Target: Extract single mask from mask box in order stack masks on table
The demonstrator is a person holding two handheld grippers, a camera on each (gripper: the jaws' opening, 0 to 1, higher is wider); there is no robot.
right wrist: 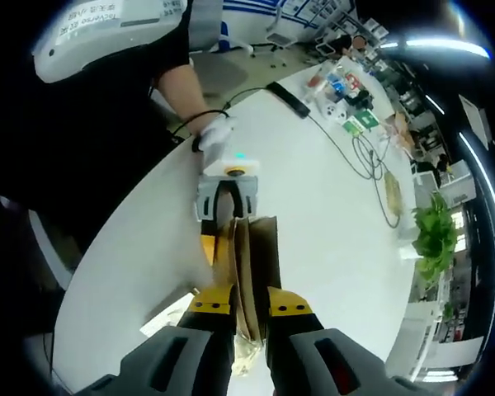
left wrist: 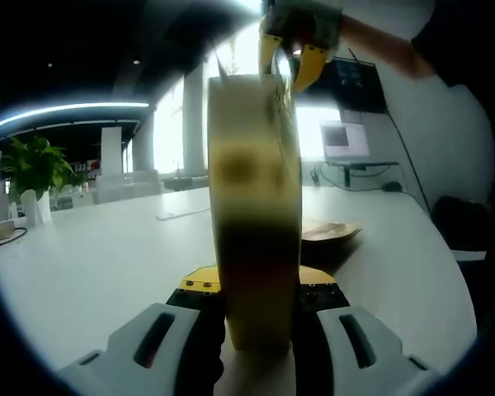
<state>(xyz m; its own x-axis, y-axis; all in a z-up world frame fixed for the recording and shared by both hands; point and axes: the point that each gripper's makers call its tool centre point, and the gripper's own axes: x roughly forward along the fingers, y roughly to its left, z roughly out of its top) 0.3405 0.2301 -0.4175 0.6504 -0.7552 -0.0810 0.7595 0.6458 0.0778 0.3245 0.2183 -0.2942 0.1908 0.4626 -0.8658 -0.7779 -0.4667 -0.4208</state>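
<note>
Right now the mask box (left wrist: 254, 206) is held upright off the desk (left wrist: 99, 256), clamped edge-on between the jaws of the left hand-held gripper (left wrist: 256, 322), which are closed tight on its lower end in the left gripper view. Up at the top of that view the right hand-held gripper (left wrist: 290, 58) reaches in at the box's upper edge, its yellow-tipped jaws sitting at the opening. Switch to the right gripper view and we look down along the right hand-held gripper (right wrist: 249, 309): its jaws are drawn in close on a thin pale layer at the top of the brown mask box (right wrist: 252, 264), most likely a mask, though the layer is too slim and blurred to call for certain. Beyond it the left hand-held gripper (right wrist: 224, 214) holds the far end, with the person's gloved hand (right wrist: 217, 136) behind. As for progress, my read is that we are in the middle of an extraction, pinch made but nothing pulled free. A flat brownish item (left wrist: 330, 231) lies on the desk behind the box; whether that is a stack of masks I cannot tell. Pulling, carrying and stacking all remain.
</note>
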